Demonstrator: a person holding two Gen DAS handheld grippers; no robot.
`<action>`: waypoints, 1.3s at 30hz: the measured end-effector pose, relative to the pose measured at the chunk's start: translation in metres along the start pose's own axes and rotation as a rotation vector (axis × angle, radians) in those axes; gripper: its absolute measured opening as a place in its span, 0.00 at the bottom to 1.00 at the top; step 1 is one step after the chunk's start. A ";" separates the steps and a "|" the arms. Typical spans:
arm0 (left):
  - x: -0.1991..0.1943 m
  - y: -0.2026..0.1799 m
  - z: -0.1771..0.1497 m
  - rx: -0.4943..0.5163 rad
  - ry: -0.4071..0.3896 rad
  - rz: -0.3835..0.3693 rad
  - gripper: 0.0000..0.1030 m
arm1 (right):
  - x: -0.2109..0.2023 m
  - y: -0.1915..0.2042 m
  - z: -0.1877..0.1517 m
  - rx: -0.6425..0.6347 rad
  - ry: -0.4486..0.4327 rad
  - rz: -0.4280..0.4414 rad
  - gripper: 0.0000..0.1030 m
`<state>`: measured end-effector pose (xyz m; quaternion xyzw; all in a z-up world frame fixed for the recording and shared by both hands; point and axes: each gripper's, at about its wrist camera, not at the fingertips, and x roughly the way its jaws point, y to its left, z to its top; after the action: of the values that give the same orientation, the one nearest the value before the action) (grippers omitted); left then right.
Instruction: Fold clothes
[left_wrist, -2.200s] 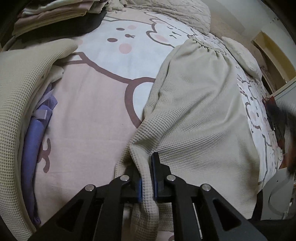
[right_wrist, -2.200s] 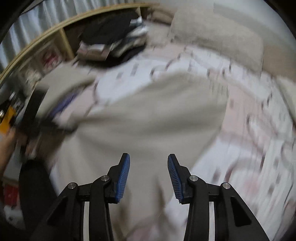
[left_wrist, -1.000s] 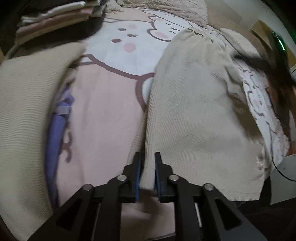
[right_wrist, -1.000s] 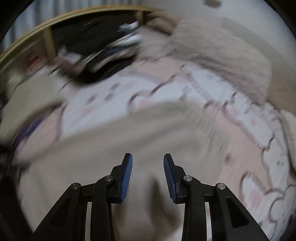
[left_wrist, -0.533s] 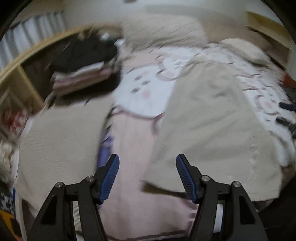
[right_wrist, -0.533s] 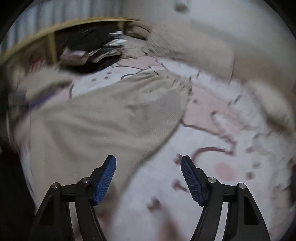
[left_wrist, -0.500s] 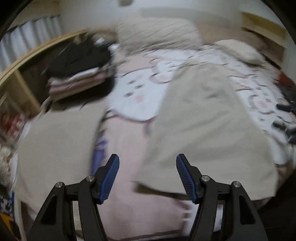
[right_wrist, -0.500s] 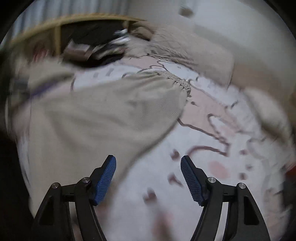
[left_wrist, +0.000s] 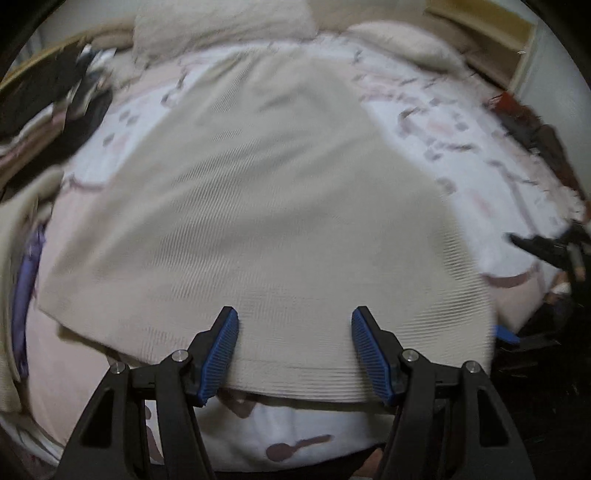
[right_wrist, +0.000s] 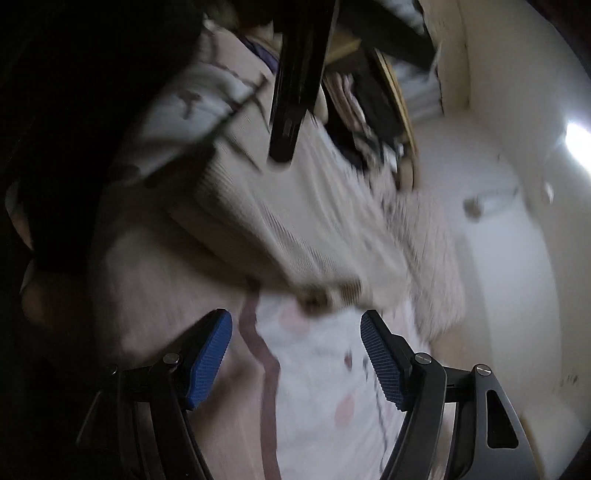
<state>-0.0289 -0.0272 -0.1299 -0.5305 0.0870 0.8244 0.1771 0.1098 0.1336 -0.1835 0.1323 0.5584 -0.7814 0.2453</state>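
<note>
A beige waffle-knit garment (left_wrist: 266, 206) lies spread flat on the cartoon-print bed sheet (left_wrist: 461, 147), its gathered waistband at the far end. My left gripper (left_wrist: 293, 350) is open and empty, just above the garment's near hem. My right gripper (right_wrist: 295, 354) is open and empty; its view is rolled sideways and blurred, over the sheet (right_wrist: 314, 387) beside the garment's edge (right_wrist: 280, 229). The other gripper (right_wrist: 295, 74) shows as a dark bar at the top of that view.
A second beige garment with a purple piece under it (left_wrist: 26, 258) lies at the left. A pile of folded clothes (left_wrist: 55, 99) sits far left. Fluffy pillows (left_wrist: 221, 22) lie at the headboard. Dark objects (left_wrist: 535, 122) are at the right bed edge.
My left gripper let go of the garment's corner, opened, and shifted right so the garment is centred. My right gripper swung off to the side and rolled, staying open.
</note>
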 end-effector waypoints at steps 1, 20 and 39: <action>0.004 0.002 0.000 -0.010 0.010 0.003 0.62 | 0.000 0.003 0.002 -0.020 -0.028 -0.008 0.70; 0.002 0.005 0.007 -0.008 0.018 0.002 0.62 | 0.036 0.012 0.043 -0.287 -0.251 -0.022 0.34; -0.041 -0.032 -0.059 0.890 -0.415 0.564 0.78 | 0.047 -0.150 0.073 0.450 -0.032 0.283 0.10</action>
<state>0.0487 -0.0259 -0.1161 -0.1879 0.5277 0.8108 0.1700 -0.0041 0.0924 -0.0602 0.2479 0.3425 -0.8459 0.3252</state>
